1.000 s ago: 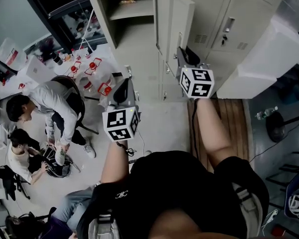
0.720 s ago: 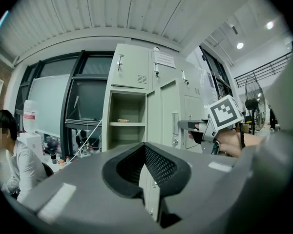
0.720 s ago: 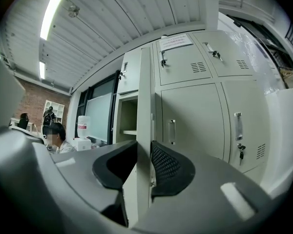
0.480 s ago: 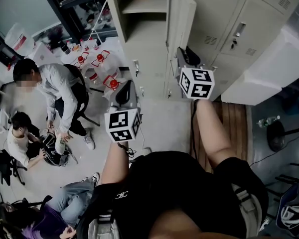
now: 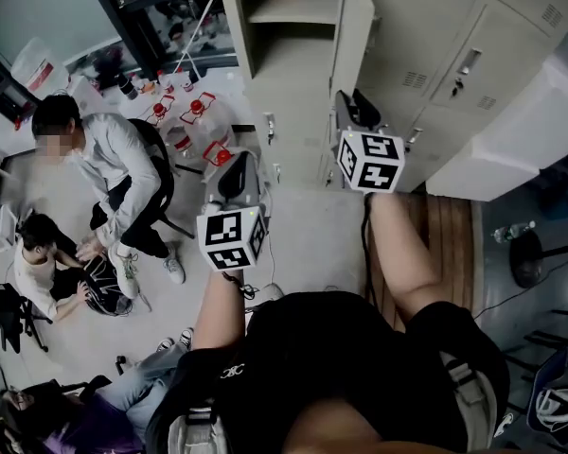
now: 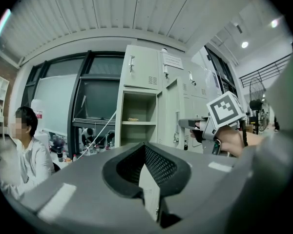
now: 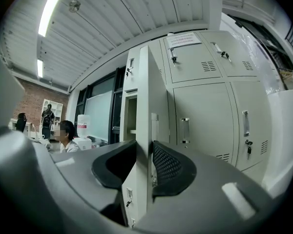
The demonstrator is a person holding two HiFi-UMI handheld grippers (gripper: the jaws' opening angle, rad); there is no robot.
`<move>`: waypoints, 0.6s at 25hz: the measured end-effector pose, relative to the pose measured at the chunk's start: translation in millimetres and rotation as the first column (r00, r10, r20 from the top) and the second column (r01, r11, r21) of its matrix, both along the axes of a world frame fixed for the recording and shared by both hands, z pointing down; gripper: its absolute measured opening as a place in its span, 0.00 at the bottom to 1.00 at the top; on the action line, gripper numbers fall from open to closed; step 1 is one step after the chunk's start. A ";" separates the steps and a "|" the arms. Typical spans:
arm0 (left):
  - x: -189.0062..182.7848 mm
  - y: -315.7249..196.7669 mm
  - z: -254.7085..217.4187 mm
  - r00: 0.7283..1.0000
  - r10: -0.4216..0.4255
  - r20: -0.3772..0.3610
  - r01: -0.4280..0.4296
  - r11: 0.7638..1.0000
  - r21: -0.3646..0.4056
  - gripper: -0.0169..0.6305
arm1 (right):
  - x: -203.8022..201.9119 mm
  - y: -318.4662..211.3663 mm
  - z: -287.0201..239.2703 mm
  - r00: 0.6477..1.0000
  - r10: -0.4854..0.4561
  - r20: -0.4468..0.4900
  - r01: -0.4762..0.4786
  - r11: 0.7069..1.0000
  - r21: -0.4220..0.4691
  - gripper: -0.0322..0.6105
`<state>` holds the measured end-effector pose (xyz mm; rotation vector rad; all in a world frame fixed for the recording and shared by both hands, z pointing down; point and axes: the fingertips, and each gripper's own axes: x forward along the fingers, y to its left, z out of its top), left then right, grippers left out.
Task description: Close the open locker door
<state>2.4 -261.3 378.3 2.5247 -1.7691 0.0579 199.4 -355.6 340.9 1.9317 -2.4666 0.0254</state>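
Right gripper view: the right gripper (image 7: 144, 165) is opening its jaws, with the edge of the open locker door (image 7: 144, 89) between them. The left gripper (image 6: 145, 156), further left, has its jaws apart and holds nothing.

Left gripper (image 6: 147, 172), right gripper (image 7: 144, 169) — two; open locker door (image 5: 352, 26) — one.
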 end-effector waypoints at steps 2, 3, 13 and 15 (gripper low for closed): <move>-7.9 -3.1 2.4 1.000 0.012 -0.005 -0.012 1.000 -0.003 0.03 | -7.9 -1.0 -0.4 1.000 0.007 -0.002 -0.007 1.000 0.003 0.23; -12.0 -5.0 3.1 1.000 0.019 -0.007 -0.019 1.000 -0.003 0.03 | -12.4 -1.9 -0.9 1.000 0.011 -0.002 -0.011 1.000 0.006 0.23; -58.5 -30.4 4.2 0.997 0.082 -0.005 -0.082 0.997 0.006 0.03 | -56.1 -13.1 -0.6 0.996 0.094 -0.011 -0.093 0.995 0.020 0.23; -67.2 -35.0 5.3 0.996 0.091 -0.005 -0.091 0.996 0.006 0.03 | -66.1 -16.6 -1.3 0.995 0.100 -0.010 -0.100 0.995 0.022 0.23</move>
